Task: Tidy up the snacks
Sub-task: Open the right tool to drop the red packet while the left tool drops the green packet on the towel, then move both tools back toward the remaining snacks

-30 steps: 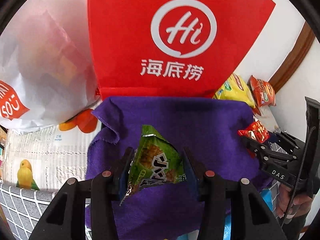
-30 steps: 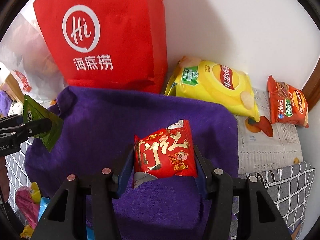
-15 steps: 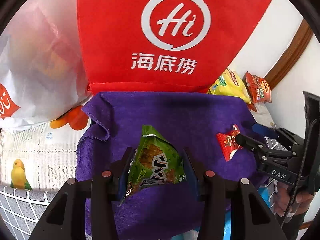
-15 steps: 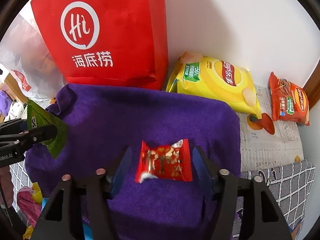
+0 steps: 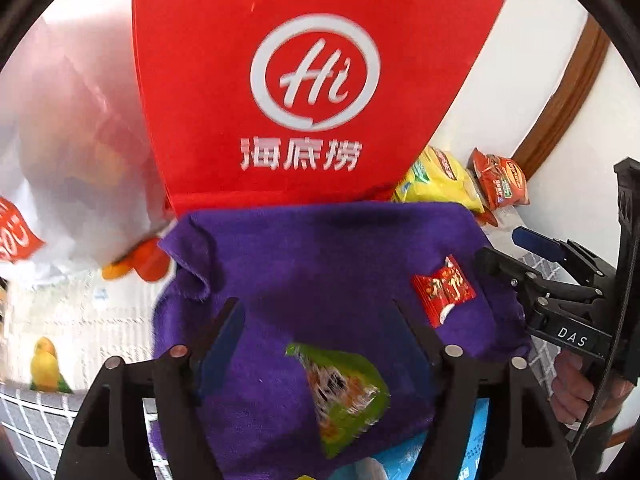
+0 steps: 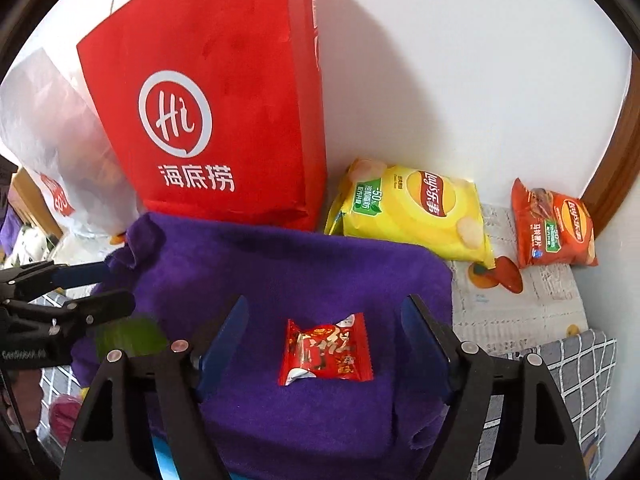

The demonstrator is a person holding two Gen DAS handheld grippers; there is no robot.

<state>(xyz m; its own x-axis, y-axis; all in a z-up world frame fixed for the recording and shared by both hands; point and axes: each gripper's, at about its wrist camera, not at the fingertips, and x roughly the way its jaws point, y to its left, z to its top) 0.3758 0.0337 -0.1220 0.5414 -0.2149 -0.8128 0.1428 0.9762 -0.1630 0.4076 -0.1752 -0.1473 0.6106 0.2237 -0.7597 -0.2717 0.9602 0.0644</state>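
Both hand-held grippers, left [image 5: 320, 332] and right [image 6: 324, 332], are being opened; the light, crinkly green packet [image 5: 344, 396] and red packet [image 6: 326, 354] between their jaws are best pinched at a sealed edge.

The tall red paper bag [image 6: 224, 120] carries a white circled "Hi" logo above the characters "海底捞". The yellow crisp packet [image 6: 412, 216] shows the Lay's "乐事" badge and a green "-50%" label. The right gripper [image 5: 520, 256] body reads "DAS" in the left wrist view.
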